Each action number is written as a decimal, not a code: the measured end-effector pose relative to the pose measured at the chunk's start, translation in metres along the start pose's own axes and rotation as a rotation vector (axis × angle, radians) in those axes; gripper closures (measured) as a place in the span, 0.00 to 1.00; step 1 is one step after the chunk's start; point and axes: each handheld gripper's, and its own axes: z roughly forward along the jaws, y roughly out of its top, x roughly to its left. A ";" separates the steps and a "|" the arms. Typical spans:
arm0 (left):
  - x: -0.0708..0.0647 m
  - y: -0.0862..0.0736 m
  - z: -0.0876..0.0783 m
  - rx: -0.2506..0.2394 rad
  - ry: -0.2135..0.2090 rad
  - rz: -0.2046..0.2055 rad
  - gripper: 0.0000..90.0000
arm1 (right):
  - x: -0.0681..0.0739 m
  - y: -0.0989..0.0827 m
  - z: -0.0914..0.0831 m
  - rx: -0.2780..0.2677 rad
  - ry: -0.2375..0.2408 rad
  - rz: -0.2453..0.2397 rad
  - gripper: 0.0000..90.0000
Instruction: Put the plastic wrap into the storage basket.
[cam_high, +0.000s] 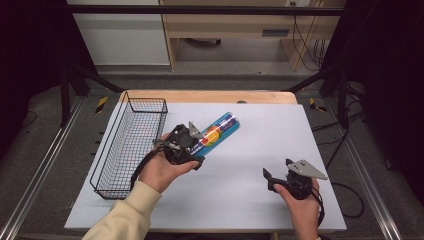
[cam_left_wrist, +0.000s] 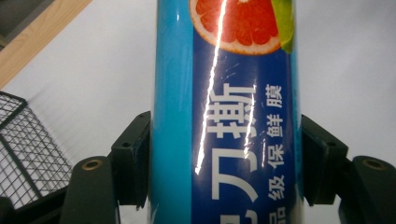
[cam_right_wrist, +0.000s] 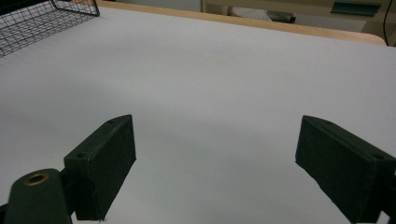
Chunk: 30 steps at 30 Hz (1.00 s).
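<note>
1. A blue cylindrical tube (cam_high: 218, 132) is being gripped by the left gripper (cam_high: 192, 150), which is being held in the person's left hand (cam_high: 160, 172) over the grey mat (cam_high: 250, 150), just right of the black wire basket (cam_high: 131, 145).
2. In the left gripper view, the tube (cam_left_wrist: 224, 112) is being pressed on both sides by the two black jaws, which are clamped against its lower part; a grapefruit picture and white printed characters are being shown on its label.
3. In the high view, the tube is being held tilted, its far end pointing up and to the right, away from the basket.
4. The right gripper (cam_high: 270, 179) is being held in the right hand (cam_high: 300, 200) near the mat's front right area, well apart from the tube.
5. In the right gripper view, its jaws are being kept spread wide, with nothing between them and bare mat (cam_right_wrist: 210, 93) lying ahead; a corner of the basket (cam_right_wrist: 37, 18) is being seen at the upper left.
</note>
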 end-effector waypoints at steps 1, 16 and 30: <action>0.000 0.000 0.000 0.000 0.000 0.000 0.36 | 0.001 0.000 -0.001 -0.002 -0.001 -0.006 0.14; 0.026 -0.015 -0.030 0.003 0.048 -0.053 0.36 | 0.006 0.000 -0.005 -0.011 -0.015 -0.009 0.14; 0.055 -0.043 -0.067 -0.002 0.122 -0.139 0.36 | 0.011 0.001 -0.005 -0.029 0.032 -0.002 0.14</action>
